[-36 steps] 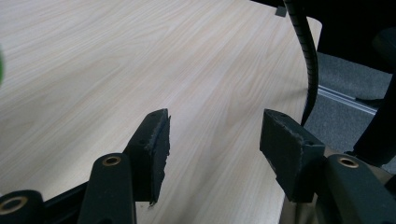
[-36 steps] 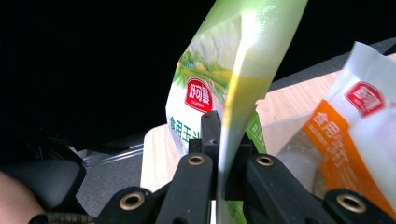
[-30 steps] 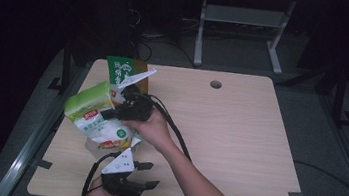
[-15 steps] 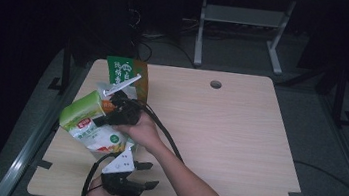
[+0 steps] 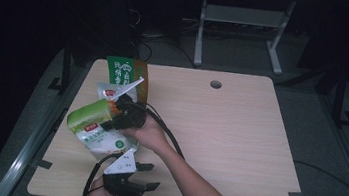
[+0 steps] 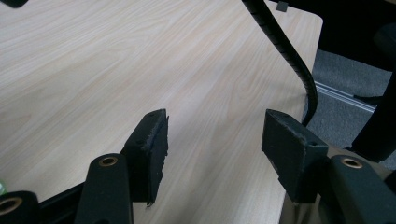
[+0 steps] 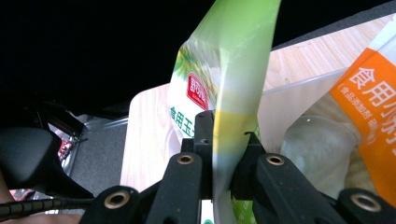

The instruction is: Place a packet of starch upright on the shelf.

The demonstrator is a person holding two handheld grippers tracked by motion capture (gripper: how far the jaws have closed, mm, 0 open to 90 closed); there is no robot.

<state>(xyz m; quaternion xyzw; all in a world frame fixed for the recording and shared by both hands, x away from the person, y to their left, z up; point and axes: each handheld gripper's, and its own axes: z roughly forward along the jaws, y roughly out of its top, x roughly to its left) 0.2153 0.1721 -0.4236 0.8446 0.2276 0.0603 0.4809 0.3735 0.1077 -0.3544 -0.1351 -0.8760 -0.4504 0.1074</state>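
Since a moment ago my right gripper [image 5: 121, 116] has dragged the green pouch [image 5: 90, 118] lower-left, fingers [image 7: 198, 140] clamped on its edge; left gripper [image 6: 215, 140] fingers [image 6: 152, 140] apart over bare tabletop [image 6: 93, 70].

Your right tongs [image 5: 118, 117] clamp a pouch [image 5: 90, 119] at the tabletop [image 5: 238, 136] left side, above another pouch [image 5: 106, 141]; a box [image 5: 126, 72] behind, seemingly upright. Left tongs [image 5: 145, 176] sit nearest you.

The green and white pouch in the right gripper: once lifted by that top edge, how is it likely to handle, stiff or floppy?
Probably floppy: the right gripper pinches only the green and white pouch by its flat sealed edge, and the body bulges below. It may swing or sag. The glossy film looks slippery, so the grip could creep.
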